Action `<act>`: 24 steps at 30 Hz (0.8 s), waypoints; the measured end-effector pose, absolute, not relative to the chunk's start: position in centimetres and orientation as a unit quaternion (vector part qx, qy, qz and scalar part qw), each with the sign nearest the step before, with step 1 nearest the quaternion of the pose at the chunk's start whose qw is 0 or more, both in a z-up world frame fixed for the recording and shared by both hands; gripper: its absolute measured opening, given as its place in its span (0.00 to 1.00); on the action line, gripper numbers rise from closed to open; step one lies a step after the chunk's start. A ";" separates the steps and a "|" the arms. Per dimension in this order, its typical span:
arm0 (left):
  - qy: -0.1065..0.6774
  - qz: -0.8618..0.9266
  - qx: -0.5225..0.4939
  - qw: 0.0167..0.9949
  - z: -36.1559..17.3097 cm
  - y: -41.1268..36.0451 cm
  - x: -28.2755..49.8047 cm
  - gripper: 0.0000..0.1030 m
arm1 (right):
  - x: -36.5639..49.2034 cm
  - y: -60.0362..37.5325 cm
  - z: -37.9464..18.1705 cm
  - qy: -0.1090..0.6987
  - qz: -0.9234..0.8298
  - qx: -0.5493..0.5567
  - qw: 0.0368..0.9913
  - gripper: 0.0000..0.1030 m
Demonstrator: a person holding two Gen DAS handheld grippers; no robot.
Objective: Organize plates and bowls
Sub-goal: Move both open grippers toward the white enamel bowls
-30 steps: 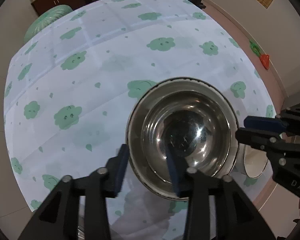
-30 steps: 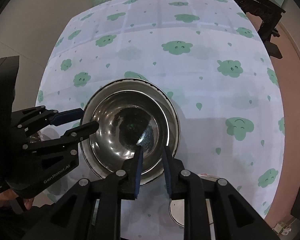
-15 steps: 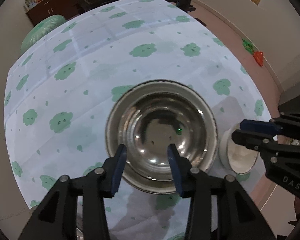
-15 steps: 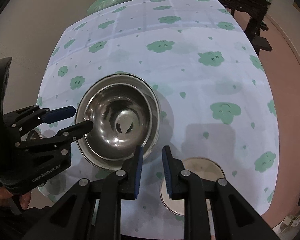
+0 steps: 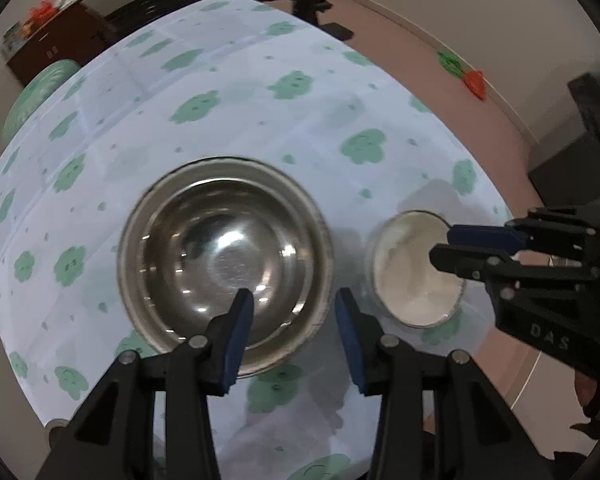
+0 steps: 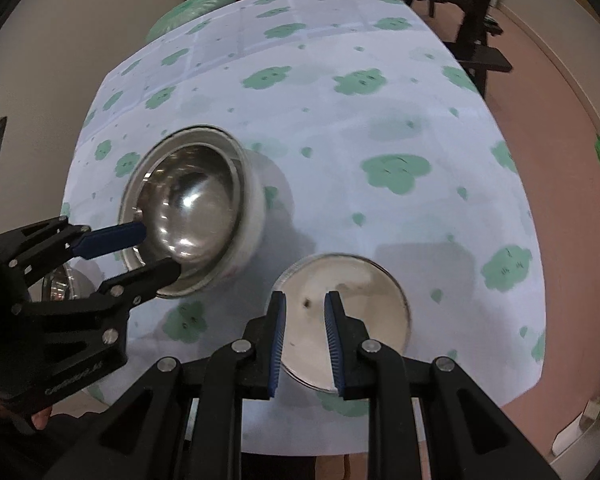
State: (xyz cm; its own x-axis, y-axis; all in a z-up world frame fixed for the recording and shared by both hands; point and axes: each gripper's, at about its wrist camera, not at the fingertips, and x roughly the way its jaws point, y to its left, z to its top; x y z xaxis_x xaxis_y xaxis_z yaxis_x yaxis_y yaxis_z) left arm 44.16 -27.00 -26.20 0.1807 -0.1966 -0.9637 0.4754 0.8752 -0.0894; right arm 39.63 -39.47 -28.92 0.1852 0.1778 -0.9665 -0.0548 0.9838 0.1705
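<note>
The left gripper (image 5: 292, 332) is held with jaws apart over the near rim of the stacked steel bowls (image 5: 224, 260); the right gripper (image 6: 305, 344), jaws apart and empty, is poised over the small bowl (image 6: 364, 312) just beside them. A misjudged closure could tip the small bowl off the surface's (image 6: 340, 140) near edge. Beyond the bowls, dark furniture (image 6: 460, 4) is seen.

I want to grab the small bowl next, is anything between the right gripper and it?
Nothing visible. The right gripper hangs open directly over the small bowl, with only air between. The stacked steel bowls sit apart to its left, where the left gripper is.
</note>
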 end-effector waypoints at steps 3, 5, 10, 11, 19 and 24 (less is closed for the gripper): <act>0.599 -0.232 0.126 0.756 -26.2 -28.1 43.9 0.41 | 38.7 -40.9 -29.3 0.636 0.061 0.059 0.767 0.21; 0.598 -0.237 0.131 0.754 -26.2 -28.8 43.8 0.41 | 38.1 -41.7 -29.5 0.638 0.053 0.067 0.766 0.21; 0.596 -0.254 0.149 0.747 -26.4 -30.9 43.9 0.41 | 36.8 -43.2 -29.9 0.638 0.036 0.085 0.764 0.21; 0.595 -0.258 0.155 0.745 -26.5 -31.4 43.9 0.41 | 36.6 -43.4 -30.0 0.638 0.033 0.088 0.764 0.21; 0.598 -0.275 0.188 0.729 -27.8 -34.1 44.5 0.41 | 35.2 -45.5 -31.1 0.641 0.009 0.114 0.759 0.21; 0.600 -0.284 0.207 0.718 -28.6 -35.4 44.6 0.39 | 34.7 -46.4 -31.7 0.641 -0.001 0.132 0.756 0.21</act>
State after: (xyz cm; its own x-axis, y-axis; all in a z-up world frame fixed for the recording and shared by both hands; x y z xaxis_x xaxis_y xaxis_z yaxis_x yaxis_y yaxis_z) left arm 44.56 -35.38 -28.61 0.1176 -0.1595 -0.9802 0.6571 0.7525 -0.0436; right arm 34.74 -46.41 -31.73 0.1788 0.1681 -0.9694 0.1707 0.9651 0.1988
